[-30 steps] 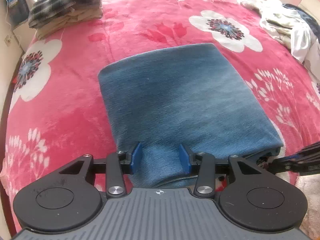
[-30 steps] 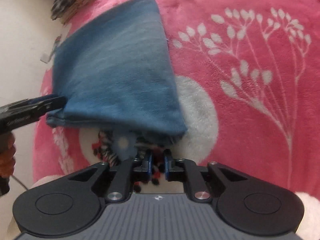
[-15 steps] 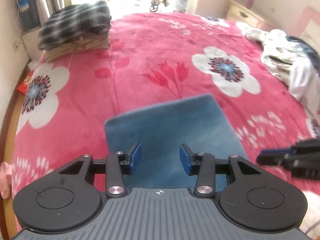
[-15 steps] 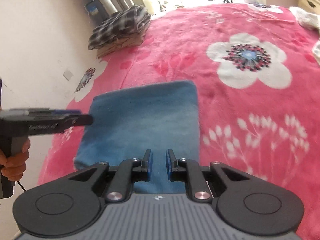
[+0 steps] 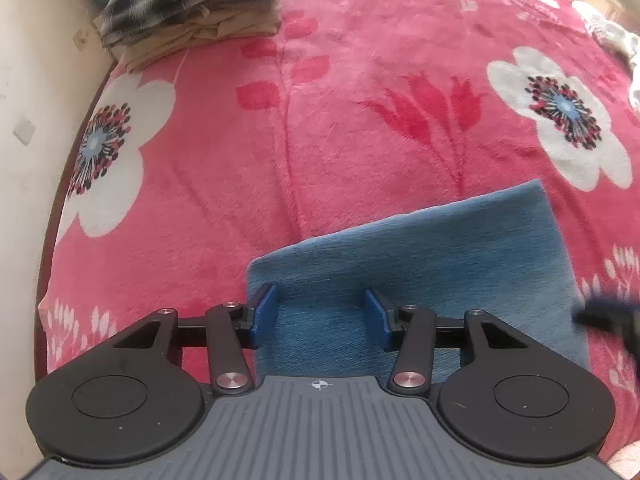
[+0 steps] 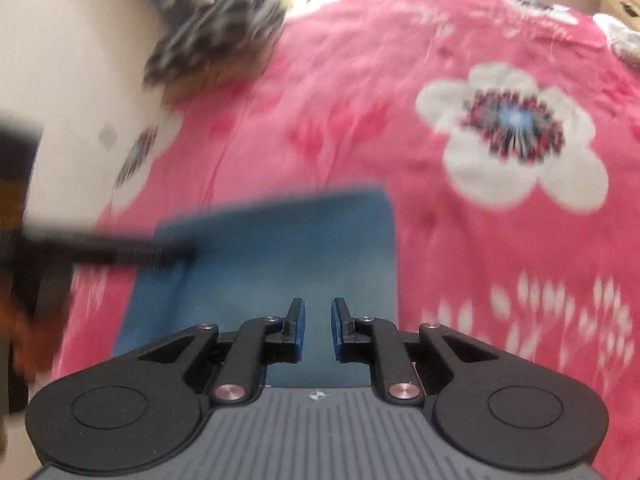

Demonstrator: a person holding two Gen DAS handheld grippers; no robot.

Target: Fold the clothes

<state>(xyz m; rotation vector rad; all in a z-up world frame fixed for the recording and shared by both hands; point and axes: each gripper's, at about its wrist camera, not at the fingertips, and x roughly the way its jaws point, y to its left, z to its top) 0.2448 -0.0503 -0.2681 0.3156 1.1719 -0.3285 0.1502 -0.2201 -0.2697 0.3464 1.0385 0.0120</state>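
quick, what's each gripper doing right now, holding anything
left gripper: open, jaws just widened, over the folded blue cloth, gripping nothing
right gripper: open narrowly, empty

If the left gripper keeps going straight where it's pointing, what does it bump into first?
Most likely the folded blue cloth: it lies right ahead between the open fingers of the left gripper, on the pink flowered blanket. How far off is unclear.

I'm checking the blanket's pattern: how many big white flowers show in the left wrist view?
2. One white flower lies at the left edge of the pink blanket, below the folded pile; the other lies at the right, beyond the blue garment. More may be out of frame.
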